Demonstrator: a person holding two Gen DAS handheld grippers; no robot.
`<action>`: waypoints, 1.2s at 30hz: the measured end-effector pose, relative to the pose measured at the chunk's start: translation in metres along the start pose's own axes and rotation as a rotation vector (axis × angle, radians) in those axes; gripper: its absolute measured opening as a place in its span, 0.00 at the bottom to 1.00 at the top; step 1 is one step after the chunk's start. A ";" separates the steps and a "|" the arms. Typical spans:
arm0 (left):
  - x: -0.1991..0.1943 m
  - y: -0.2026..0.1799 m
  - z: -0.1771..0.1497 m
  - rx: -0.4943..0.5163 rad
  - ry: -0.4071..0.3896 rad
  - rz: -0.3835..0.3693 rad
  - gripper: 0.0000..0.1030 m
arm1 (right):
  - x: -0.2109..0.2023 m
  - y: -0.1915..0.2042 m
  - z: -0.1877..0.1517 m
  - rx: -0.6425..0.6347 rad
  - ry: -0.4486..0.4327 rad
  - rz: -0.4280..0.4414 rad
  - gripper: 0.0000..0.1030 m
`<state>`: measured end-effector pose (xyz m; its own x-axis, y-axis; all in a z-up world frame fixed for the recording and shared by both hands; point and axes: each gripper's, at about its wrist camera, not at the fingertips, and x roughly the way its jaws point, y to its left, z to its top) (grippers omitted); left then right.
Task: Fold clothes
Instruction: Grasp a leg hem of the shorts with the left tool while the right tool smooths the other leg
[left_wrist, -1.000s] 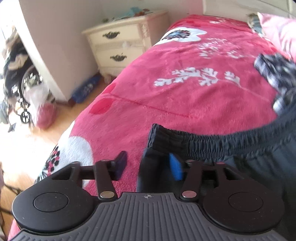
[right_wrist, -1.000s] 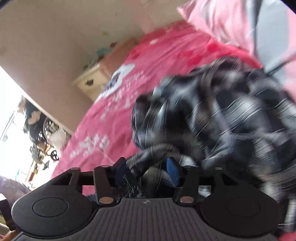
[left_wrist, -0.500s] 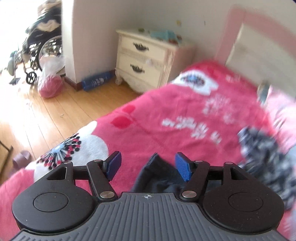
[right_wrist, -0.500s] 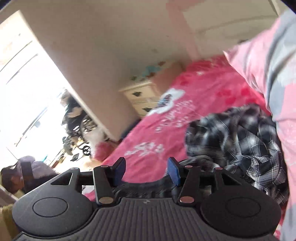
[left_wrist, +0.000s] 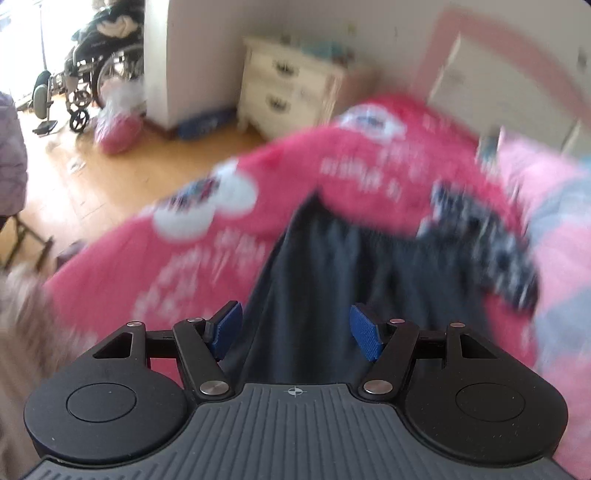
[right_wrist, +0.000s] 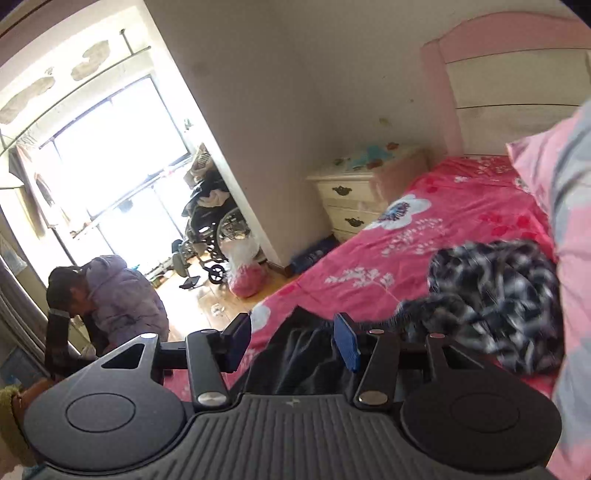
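a bedroom with plain pale walls. at ten o'clock in the right wrist view, a large window admits strong daylight that washes out the wooden floor below it. at nine o'clock a person in a lilac padded jacket crouches on that floor. a wheelchair heaped with dark items stands near the window, beside a projecting wall corner; a pink-filled plastic bag lies just beside its wheel. at one o'clock, a cream two-drawer nightstand stands against the wall, touching the bed, whose cover is red with white flowers. a pink headboard rises at two o'clock.
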<state>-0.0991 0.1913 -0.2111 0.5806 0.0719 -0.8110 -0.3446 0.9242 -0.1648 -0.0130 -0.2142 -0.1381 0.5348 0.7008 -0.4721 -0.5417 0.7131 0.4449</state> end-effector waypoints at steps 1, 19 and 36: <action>0.001 -0.001 -0.014 0.016 0.033 0.012 0.62 | -0.008 0.001 -0.009 0.010 0.004 -0.020 0.52; 0.048 -0.155 -0.188 0.578 0.257 -0.245 0.53 | -0.030 -0.100 -0.182 0.320 0.372 -0.457 0.51; 0.097 -0.128 -0.207 0.103 0.343 -0.261 0.37 | -0.019 -0.145 -0.223 0.572 0.444 -0.363 0.09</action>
<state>-0.1518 0.0024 -0.3847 0.3542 -0.2818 -0.8917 -0.1329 0.9287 -0.3463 -0.0891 -0.3349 -0.3634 0.2413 0.4371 -0.8664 0.0966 0.8776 0.4696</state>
